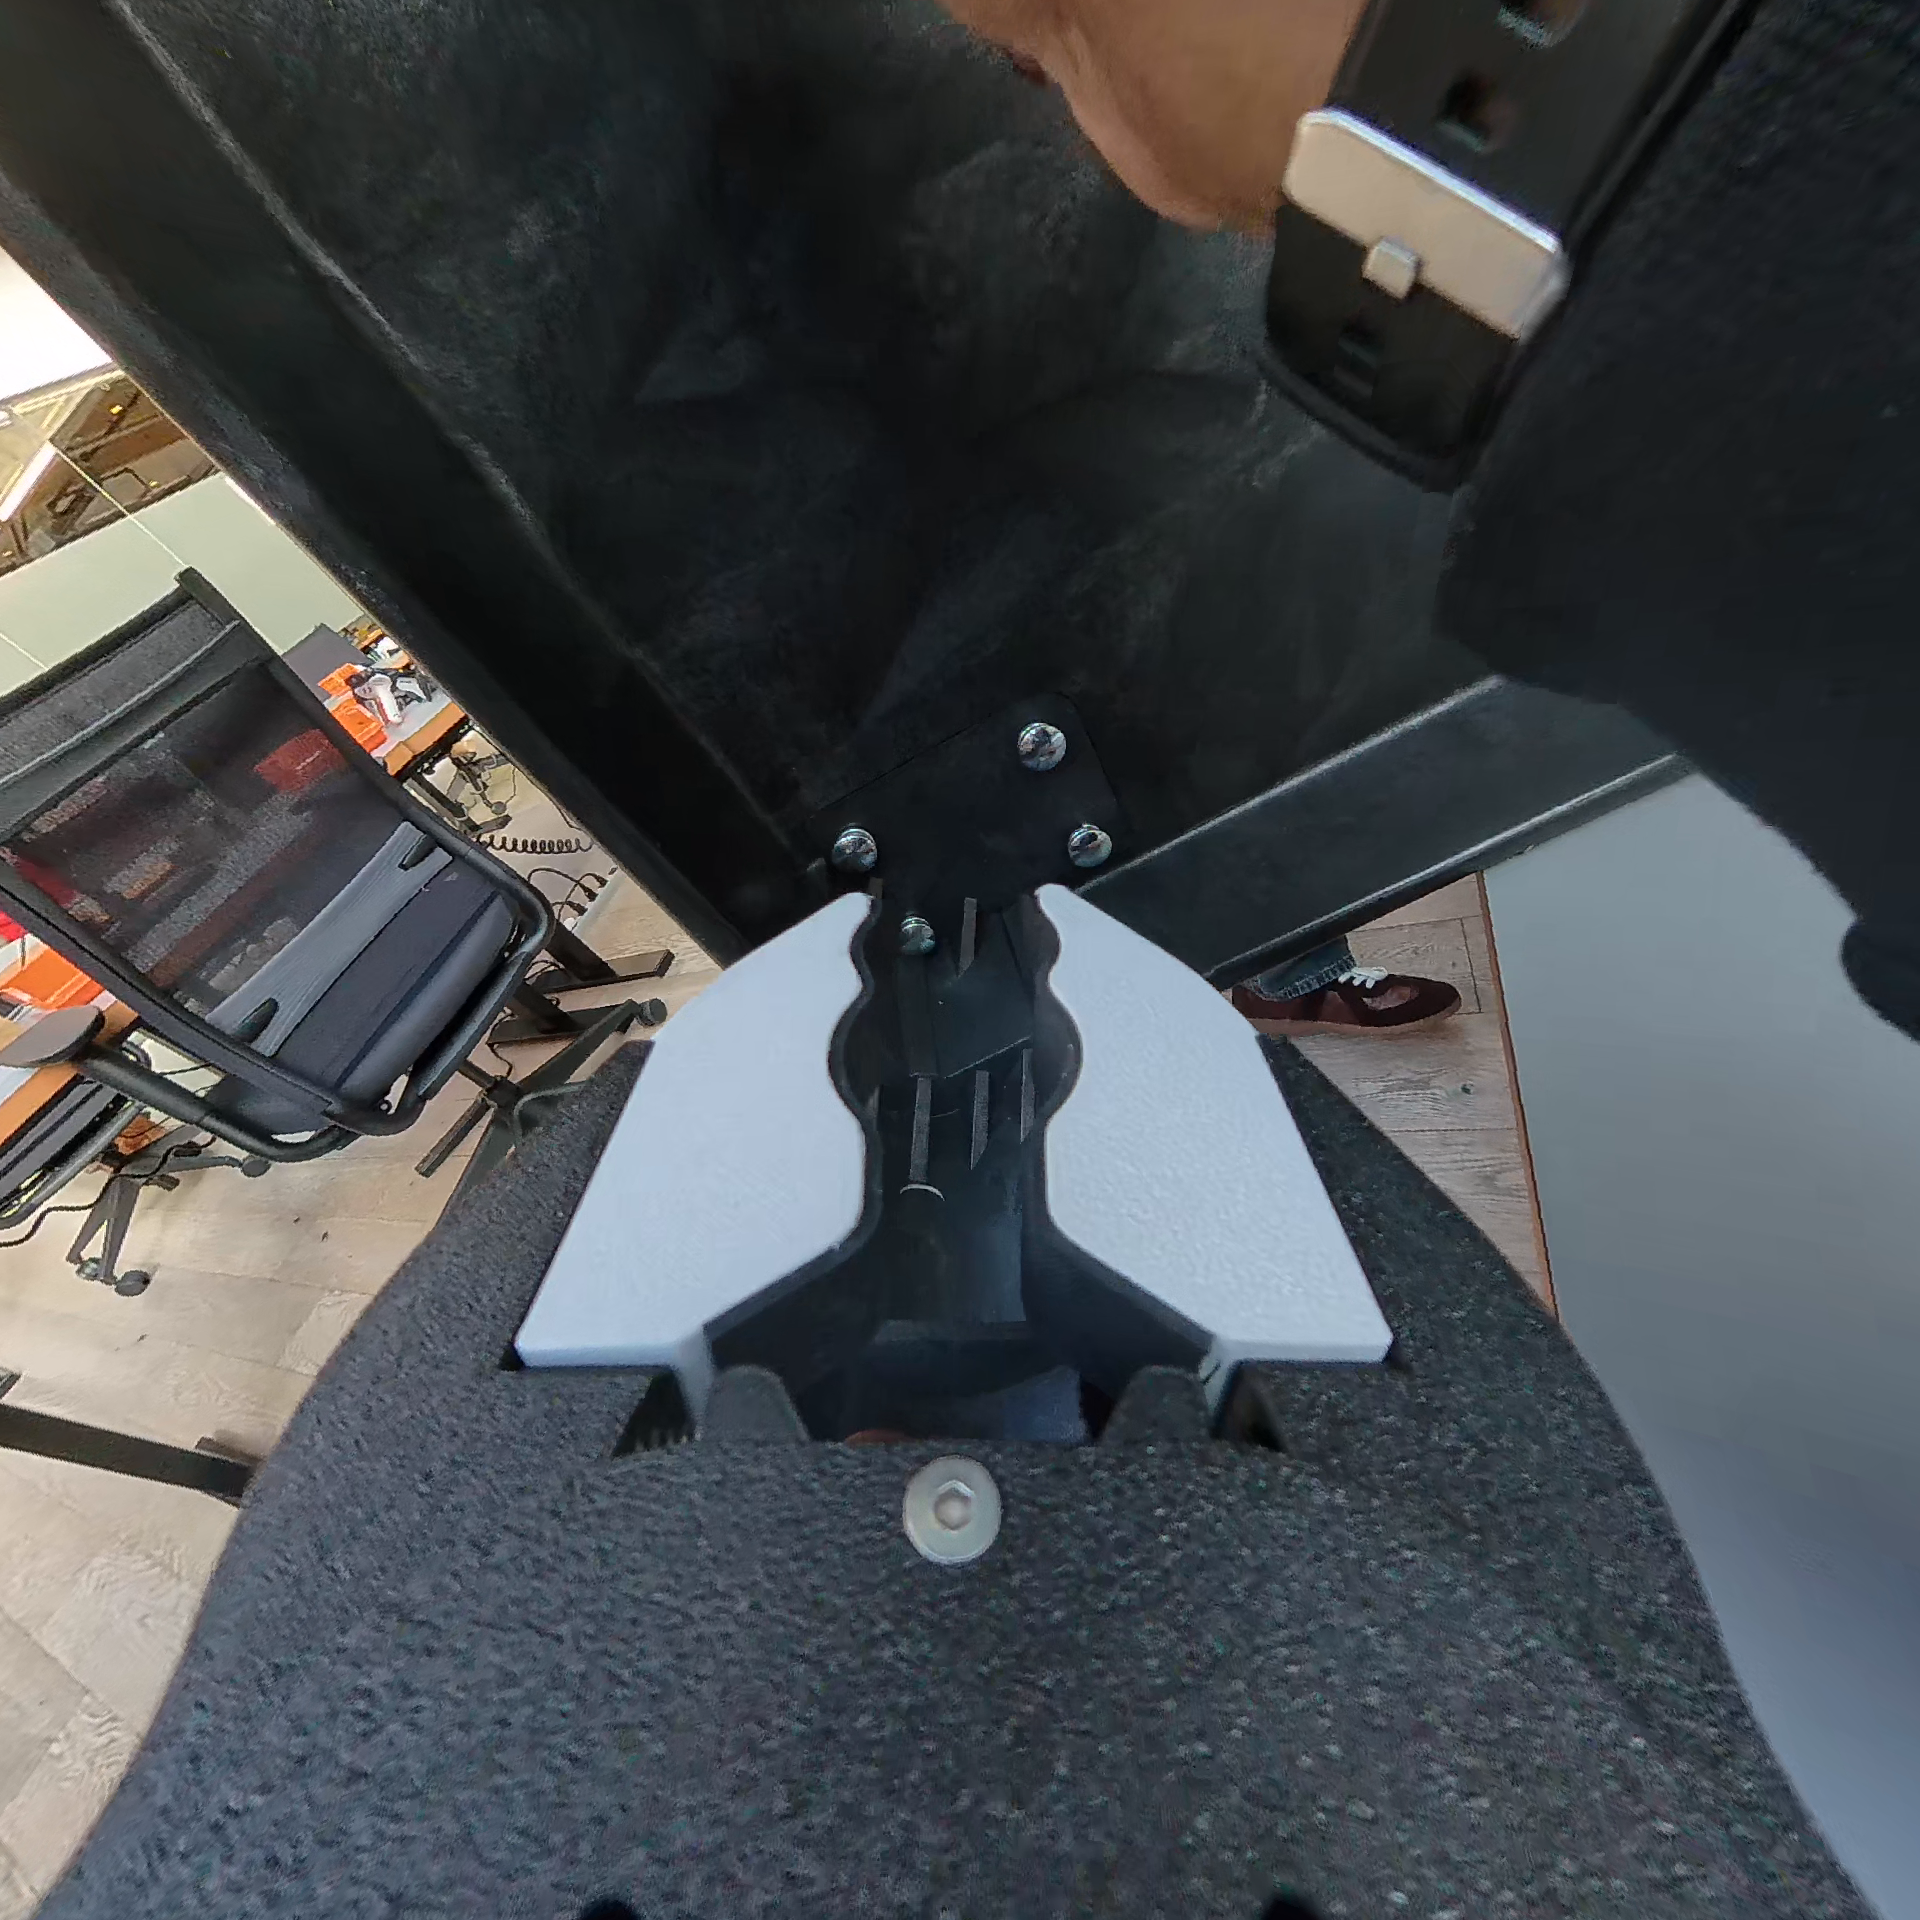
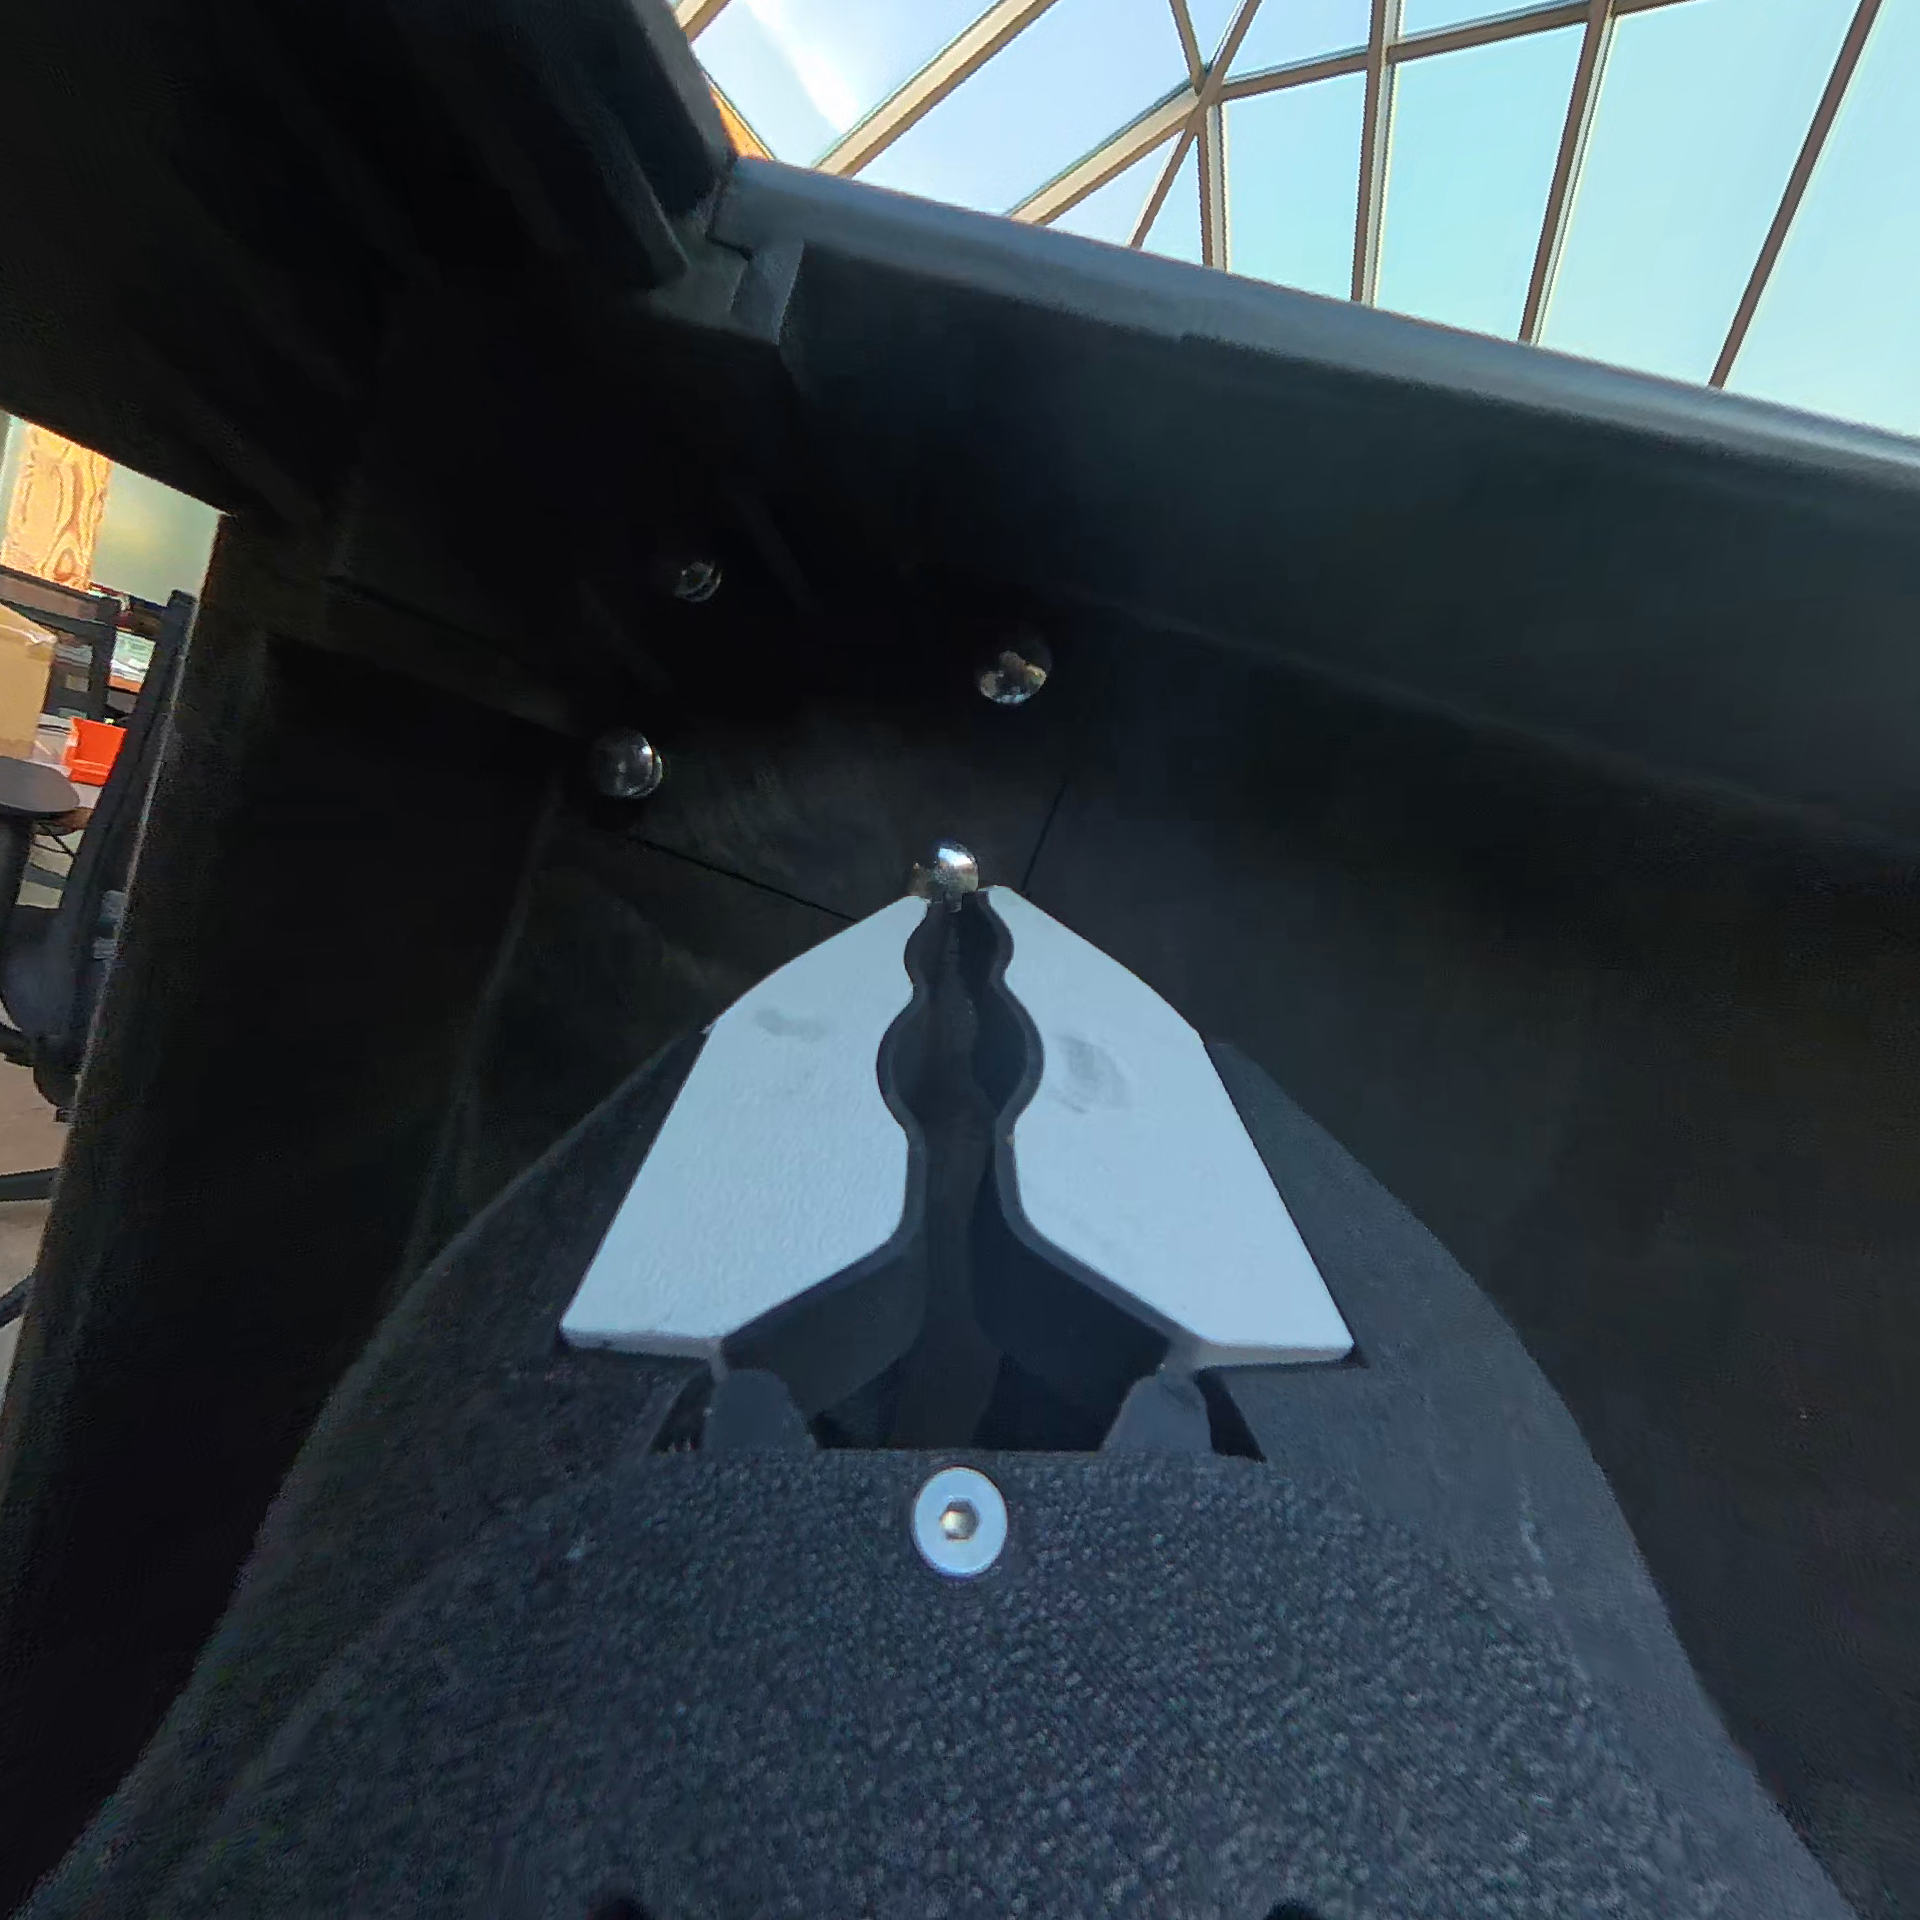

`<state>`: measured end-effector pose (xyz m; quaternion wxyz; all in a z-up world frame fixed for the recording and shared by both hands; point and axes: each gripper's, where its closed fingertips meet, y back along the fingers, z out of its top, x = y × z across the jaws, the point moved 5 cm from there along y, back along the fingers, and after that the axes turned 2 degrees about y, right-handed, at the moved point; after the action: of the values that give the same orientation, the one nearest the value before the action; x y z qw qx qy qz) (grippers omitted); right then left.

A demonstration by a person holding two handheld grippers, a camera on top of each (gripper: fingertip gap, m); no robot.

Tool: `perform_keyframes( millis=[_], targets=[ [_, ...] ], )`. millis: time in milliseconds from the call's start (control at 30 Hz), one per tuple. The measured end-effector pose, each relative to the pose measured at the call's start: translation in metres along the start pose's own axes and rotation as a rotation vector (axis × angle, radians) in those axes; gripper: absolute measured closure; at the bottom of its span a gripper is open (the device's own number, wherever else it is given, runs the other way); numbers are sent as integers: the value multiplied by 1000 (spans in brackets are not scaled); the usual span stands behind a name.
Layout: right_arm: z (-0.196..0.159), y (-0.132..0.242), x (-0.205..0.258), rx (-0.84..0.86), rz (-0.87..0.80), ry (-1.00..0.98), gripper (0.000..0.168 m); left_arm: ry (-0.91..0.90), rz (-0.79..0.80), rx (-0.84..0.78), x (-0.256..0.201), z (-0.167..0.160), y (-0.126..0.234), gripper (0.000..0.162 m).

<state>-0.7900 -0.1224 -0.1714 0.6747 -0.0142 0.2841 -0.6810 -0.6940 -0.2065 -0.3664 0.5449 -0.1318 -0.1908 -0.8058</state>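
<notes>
Now left gripper [image 1: 956,909] jaws part-open round a black bracket [image 1: 966,821]; right gripper [image 2: 954,896] pinching a screw [image 2: 943,869].

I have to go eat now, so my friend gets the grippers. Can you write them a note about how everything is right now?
Left gripper: fingers sit on either side of a black block under a black plate with four screws. I cannot tell if it pinches.
Right gripper: shut on the shank of a screw that sticks out of a black panel. Three other screws are nearby.
A person's hand is above the left gripper.
</notes>
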Motion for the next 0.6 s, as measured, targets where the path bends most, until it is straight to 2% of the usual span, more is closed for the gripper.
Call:
perform_keyframes(
  millis=[100,200,433,533,600],
  targets=[
    [0,10,0,6,21,-43,162,-4,5,-11,0,2,0,137],
    [10,20,-2,-17,27,23,158,4,3,-22,0,3,1,137],
    [72,37,-24,-183,-8,342,148,21,7,-27,1,4,1,137],
    [97,29,-35,-206,-22,535,143,7,5,-34,0,5,2,137],
    [101,16,-39,-169,-12,679,139,8,2,-37,0,6,2,137]
  ],
)
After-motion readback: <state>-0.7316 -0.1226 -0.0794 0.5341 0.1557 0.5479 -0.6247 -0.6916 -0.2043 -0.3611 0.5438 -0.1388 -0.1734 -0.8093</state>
